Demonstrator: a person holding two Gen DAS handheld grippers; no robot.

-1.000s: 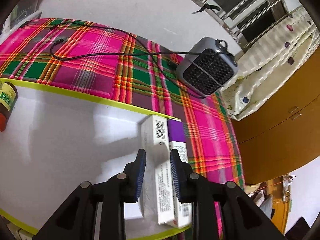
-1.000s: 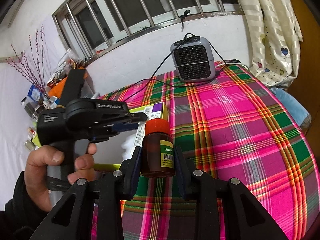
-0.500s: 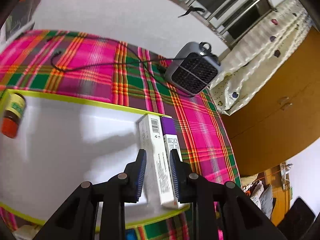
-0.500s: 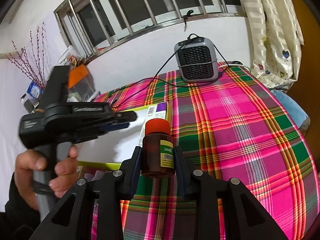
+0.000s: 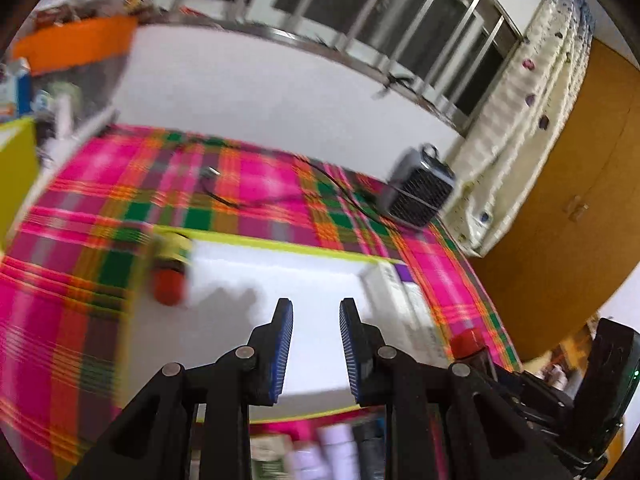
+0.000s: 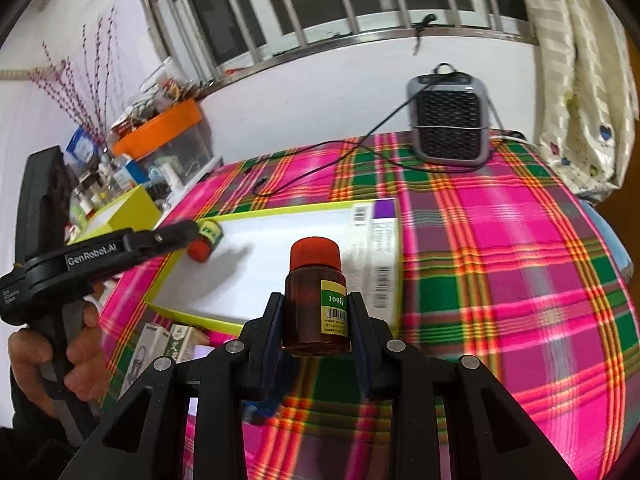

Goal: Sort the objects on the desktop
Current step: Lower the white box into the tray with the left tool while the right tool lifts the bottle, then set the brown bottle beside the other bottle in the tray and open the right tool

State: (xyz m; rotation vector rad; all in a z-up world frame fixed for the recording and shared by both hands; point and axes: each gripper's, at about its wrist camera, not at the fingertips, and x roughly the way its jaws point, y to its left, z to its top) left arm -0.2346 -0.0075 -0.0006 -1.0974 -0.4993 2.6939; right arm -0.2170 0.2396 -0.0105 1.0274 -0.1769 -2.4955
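- Risk of a slip: right claw point(image 6: 316, 326) is clenched on an upright amber bottle point(image 6: 315, 300) by its smooth sides, held above the near edge of the white tray point(image 6: 280, 264); a jolt could drop it.
- Left claw point(image 5: 316, 346) is parted, holding nothing, and hangs over the tray. A second bottle point(image 6: 205, 238) lies on its side at the tray's far-left corner and could roll.
- Boxes point(image 6: 376, 256) lie along the tray's right edge.
- Readable: "100" on the held bottle's label; "GenRobot.AI" on the left claw's body.
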